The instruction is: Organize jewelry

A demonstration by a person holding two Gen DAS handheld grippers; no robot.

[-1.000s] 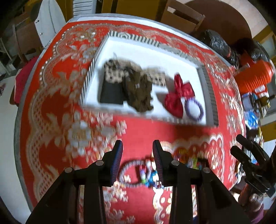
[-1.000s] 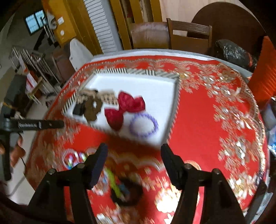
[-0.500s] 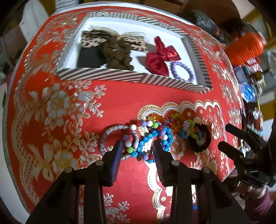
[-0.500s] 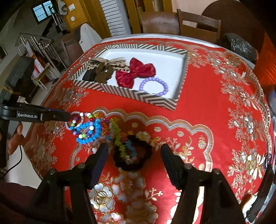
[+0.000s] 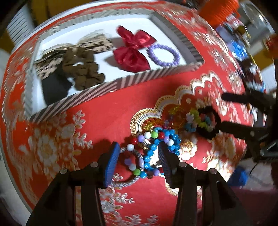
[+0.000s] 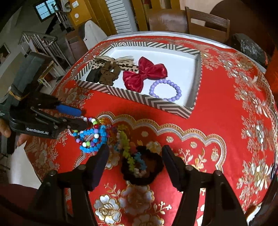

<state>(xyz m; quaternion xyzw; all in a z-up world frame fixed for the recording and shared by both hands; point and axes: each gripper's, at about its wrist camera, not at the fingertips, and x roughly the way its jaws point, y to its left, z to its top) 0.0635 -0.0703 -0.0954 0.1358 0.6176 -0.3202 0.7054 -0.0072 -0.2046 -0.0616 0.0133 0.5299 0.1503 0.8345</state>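
Observation:
A pile of jewelry lies on the red flowered tablecloth (image 6: pixel 217 107). My left gripper (image 5: pixel 138 156) points down over it and its jaws are opening. A multicoloured bead bracelet (image 5: pixel 133 166), a blue bead bracelet (image 5: pixel 152 149) and a grey braided band (image 5: pixel 128 180) lie between its fingers, and the pads do not press on them. The right wrist view shows my left gripper (image 6: pixel 81 118) at the pile's left side. My right gripper (image 6: pixel 135 154) is open and straddles a black scrunchie (image 6: pixel 149 175) with a neon flower bracelet (image 6: pixel 128 151) on it. In the left wrist view my right gripper (image 5: pixel 223 111) is at the right of the pile.
A striped tray (image 6: pixel 139 99) behind the pile holds a red bow (image 6: pixel 144 73), a purple bead bracelet (image 6: pixel 165 90), a brown scrunchie (image 6: pixel 109 71) and a leopard bow (image 6: pixel 113 60). Wooden chairs (image 6: pixel 206 22) and a black bag (image 6: pixel 250 47) stand beyond the table. An orange container (image 5: pixel 219 10) sits far right.
Both grippers have come down closer to the pile. The left gripper has rolled and its jaws have widened around the bead bracelets. The right gripper now straddles the black scrunchie.

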